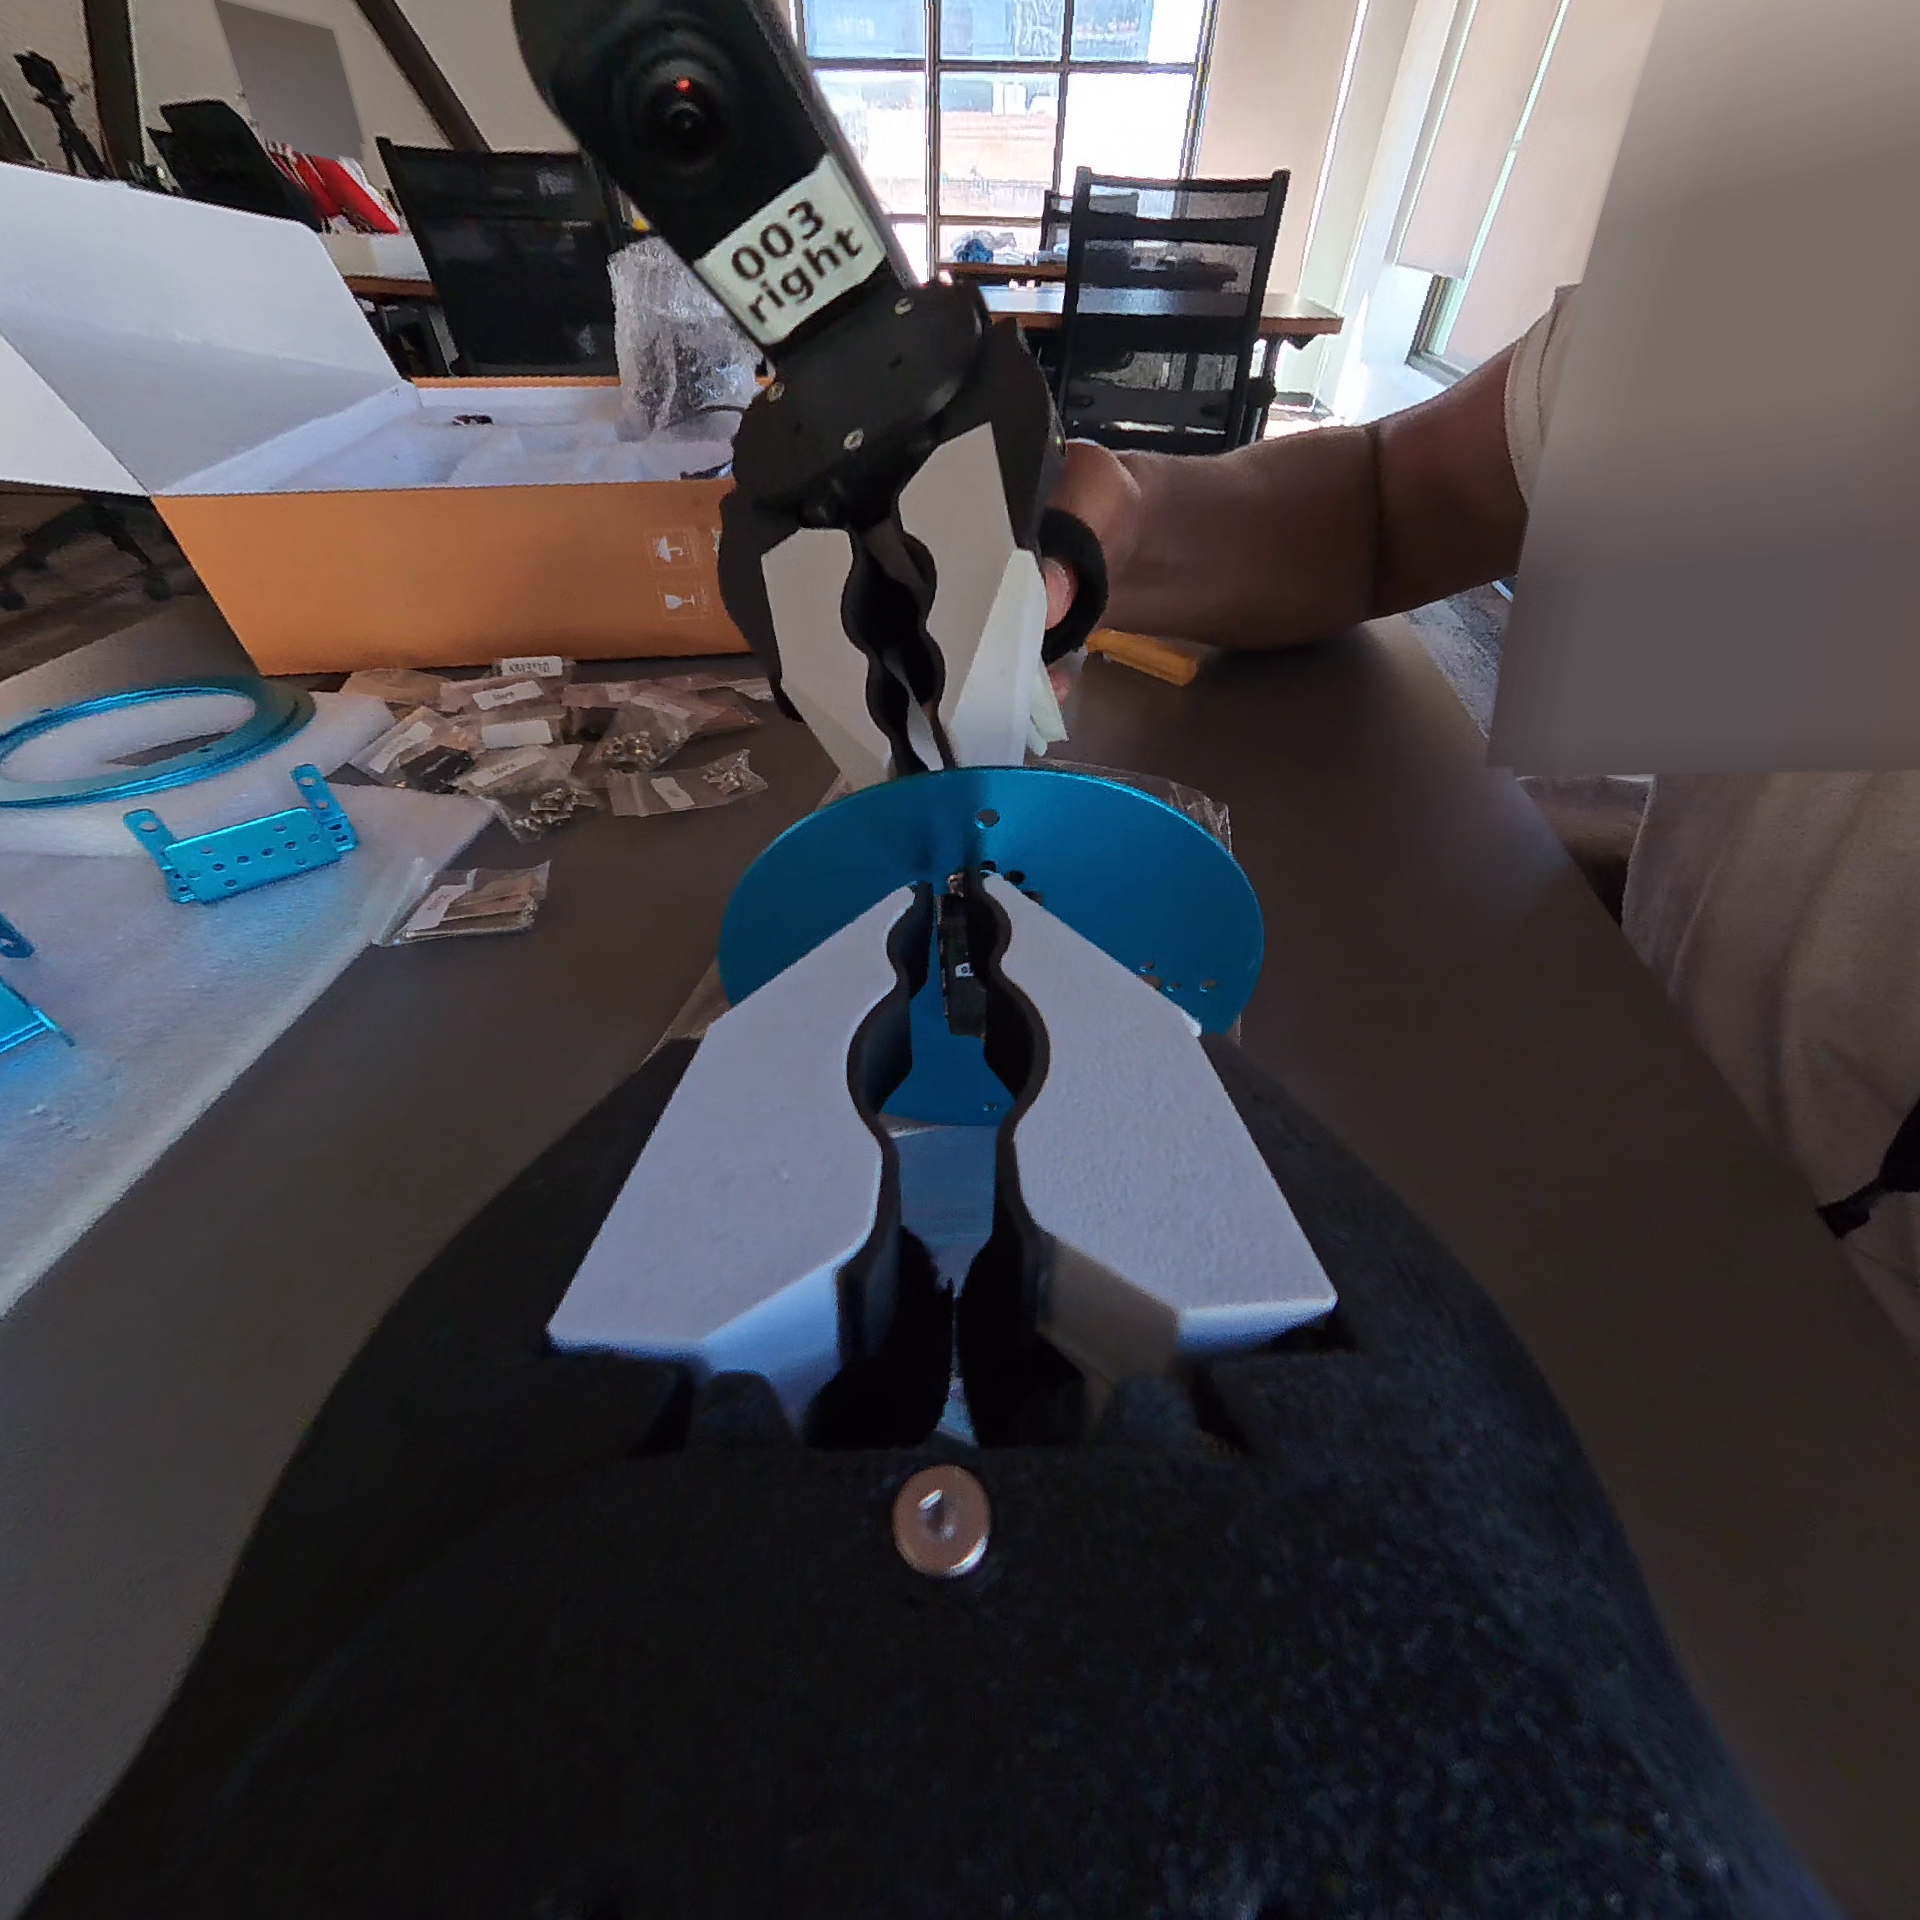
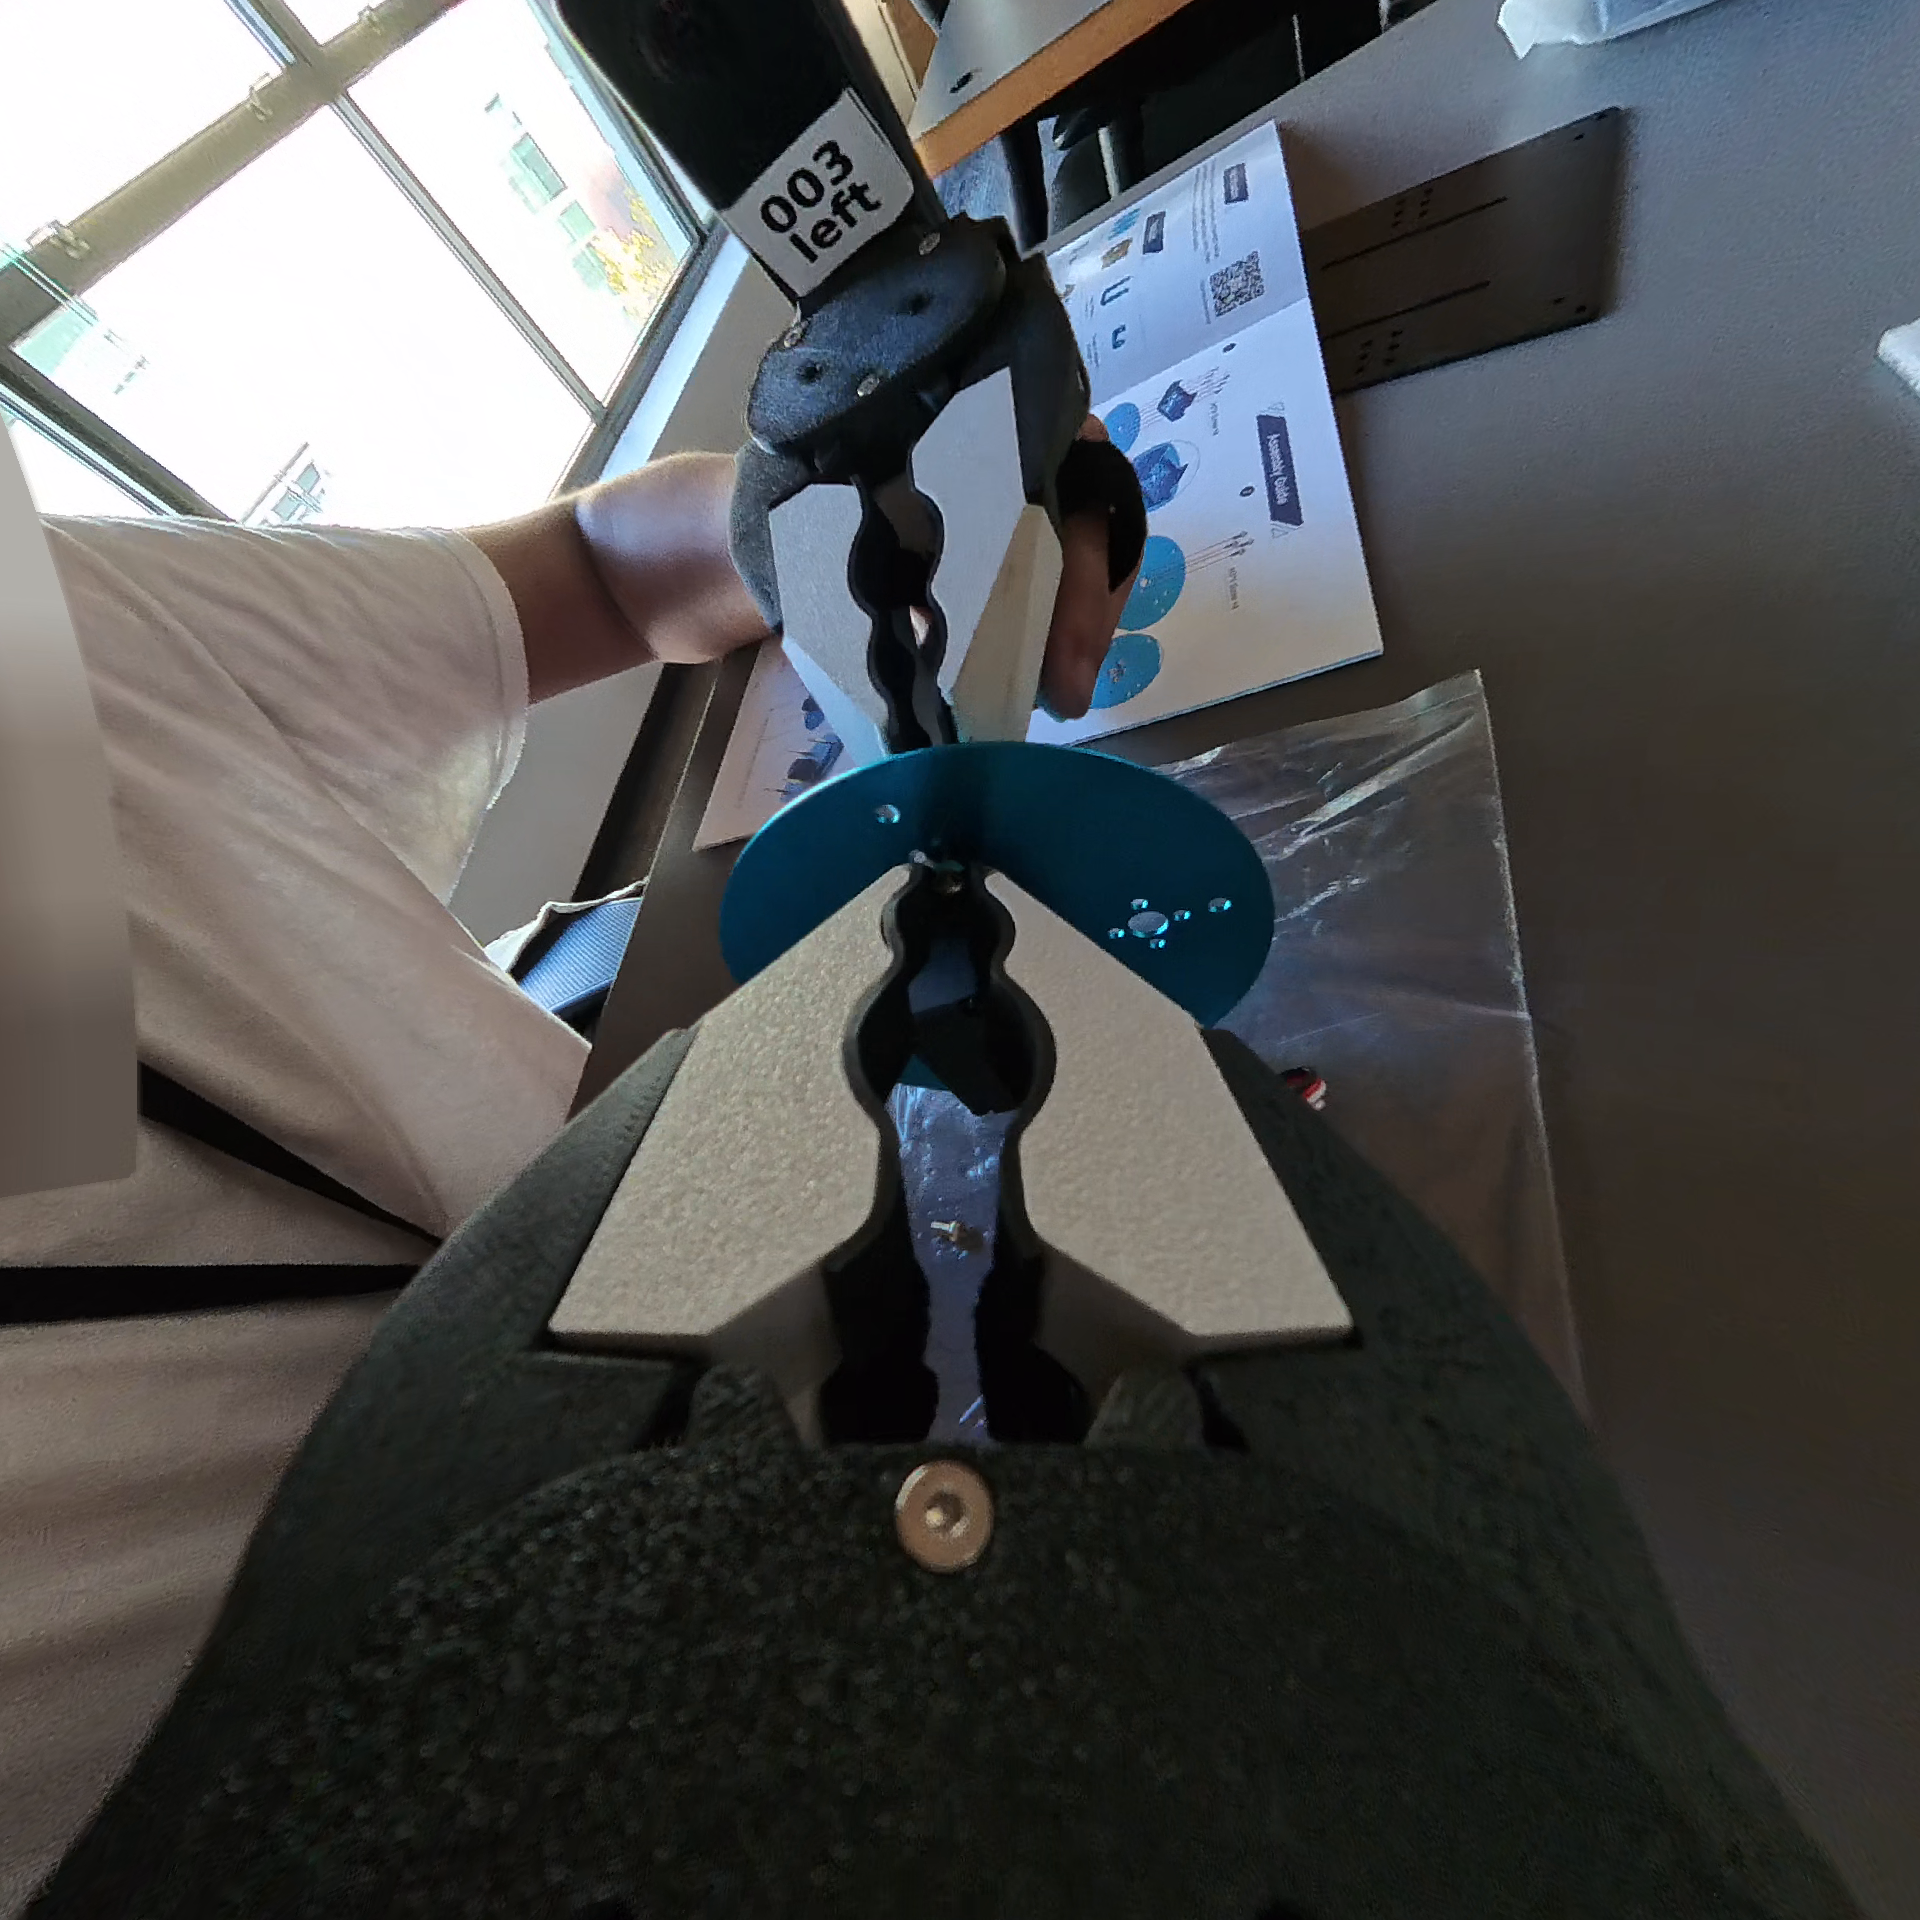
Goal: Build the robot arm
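A round blue metal disc (image 1: 1101, 883) with small holes is held in the air between both grippers. My left gripper (image 1: 961, 888) is shut on its near side, and a small black part (image 1: 961, 987) sits between the fingers against the disc. My right gripper (image 1: 920, 758) comes down from above, shut on the disc's far edge. In the right wrist view my right gripper (image 2: 948, 878) is shut on the disc (image 2: 1122, 852), and the left gripper (image 2: 925, 732) pinches the opposite edge. A dark block (image 2: 951, 1003) shows between the right fingers.
An open orange cardboard box (image 1: 447, 582), bags of screws (image 1: 561, 748), a blue bracket (image 1: 249, 847) and a blue ring (image 1: 156, 727) on white foam lie left. A booklet (image 2: 1247, 436), a black plate (image 2: 1455, 249) and a clear plastic bag (image 2: 1382, 883) holding a loose screw (image 2: 956, 1234) lie on the dark table (image 1: 1351, 935). The grippers are tip to tip, or close to it.
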